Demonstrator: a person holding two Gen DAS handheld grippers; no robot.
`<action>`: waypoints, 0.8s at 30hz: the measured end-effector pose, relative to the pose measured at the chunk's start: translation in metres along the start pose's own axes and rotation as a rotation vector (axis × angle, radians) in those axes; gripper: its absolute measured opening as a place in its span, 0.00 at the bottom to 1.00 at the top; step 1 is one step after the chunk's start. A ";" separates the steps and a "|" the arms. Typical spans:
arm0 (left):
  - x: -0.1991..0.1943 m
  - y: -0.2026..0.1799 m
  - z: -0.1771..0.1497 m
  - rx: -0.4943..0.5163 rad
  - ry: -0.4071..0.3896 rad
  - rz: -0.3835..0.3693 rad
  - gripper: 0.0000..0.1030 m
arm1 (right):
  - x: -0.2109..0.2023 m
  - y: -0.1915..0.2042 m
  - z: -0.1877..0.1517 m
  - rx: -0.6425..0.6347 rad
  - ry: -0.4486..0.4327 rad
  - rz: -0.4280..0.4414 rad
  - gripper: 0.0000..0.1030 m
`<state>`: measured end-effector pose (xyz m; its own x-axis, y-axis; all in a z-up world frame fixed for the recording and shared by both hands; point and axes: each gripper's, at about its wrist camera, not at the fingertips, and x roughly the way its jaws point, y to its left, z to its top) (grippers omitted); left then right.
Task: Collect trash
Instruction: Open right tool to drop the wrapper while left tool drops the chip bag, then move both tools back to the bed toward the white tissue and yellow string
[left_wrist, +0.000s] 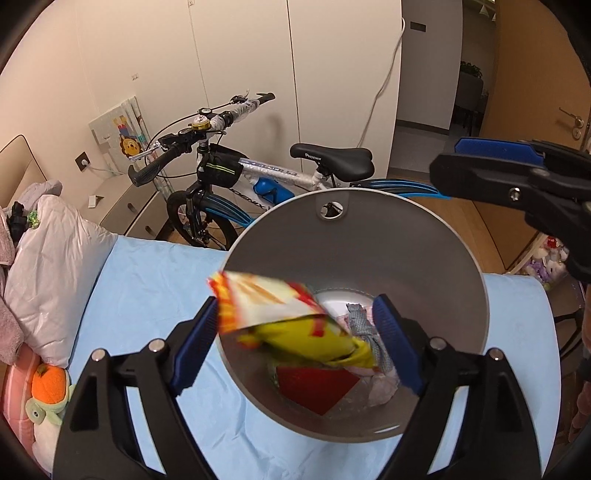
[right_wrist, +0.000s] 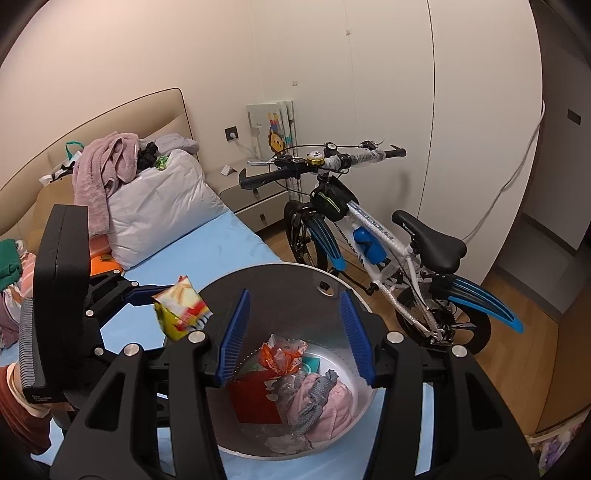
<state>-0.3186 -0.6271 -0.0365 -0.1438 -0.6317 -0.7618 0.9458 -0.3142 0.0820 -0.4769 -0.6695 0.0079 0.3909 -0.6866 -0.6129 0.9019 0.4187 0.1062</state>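
A: Take the bin (left_wrist: 458, 295) on the blue sheet (left_wrist: 147, 273) as the fixed mark. What is the left gripper (left_wrist: 295, 343) doing?

B: It hangs over the near-left part of the bin's mouth, jaws spread wide. A yellow and red snack wrapper (left_wrist: 280, 314) sits in the gap between the blue pads (left_wrist: 195, 343). The wrapper is blurred. Its left edge is right against the left pad; the right pad stands clear of it. So the jaws are released, not clamped on it.

A: And from the other camera?

B: In the right wrist view the wrapper (right_wrist: 183, 308) sits over the bin's left rim, at the tip of the left gripper's blue pad (right_wrist: 142, 291). Whether it still touches that pad I cannot tell.

A: The right gripper (right_wrist: 295, 332)?

B: Over the bin's mouth too, jaws about half apart and empty. Nothing is between its pads (right_wrist: 234, 332); both look straight down into the bin (right_wrist: 266, 280).

A: What lies inside the bin?

B: An orange crumpled bag (right_wrist: 282, 356), a red card (right_wrist: 255, 398), a clear plastic piece, a pink cloth (right_wrist: 332, 410) and a grey strip (right_wrist: 317, 398), all on the bottom.

A: Beyond the bin?

B: A bicycle (right_wrist: 388, 236) stands on the floor just behind it, and a white pillow (right_wrist: 162, 206) lies on the bed to its left.
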 end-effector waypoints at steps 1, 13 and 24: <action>0.001 0.000 0.001 0.004 -0.001 0.001 0.83 | -0.002 0.000 0.000 0.000 -0.004 -0.004 0.48; -0.004 -0.001 0.001 0.014 -0.026 0.034 0.83 | -0.023 0.005 0.000 -0.007 -0.040 -0.030 0.48; -0.040 0.045 -0.050 -0.133 -0.027 0.138 0.83 | -0.015 0.063 -0.010 -0.080 -0.027 0.093 0.51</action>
<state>-0.2561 -0.5805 -0.0343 -0.0161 -0.6820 -0.7312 0.9870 -0.1278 0.0976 -0.4281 -0.6273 0.0161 0.4779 -0.6579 -0.5820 0.8445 0.5264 0.0983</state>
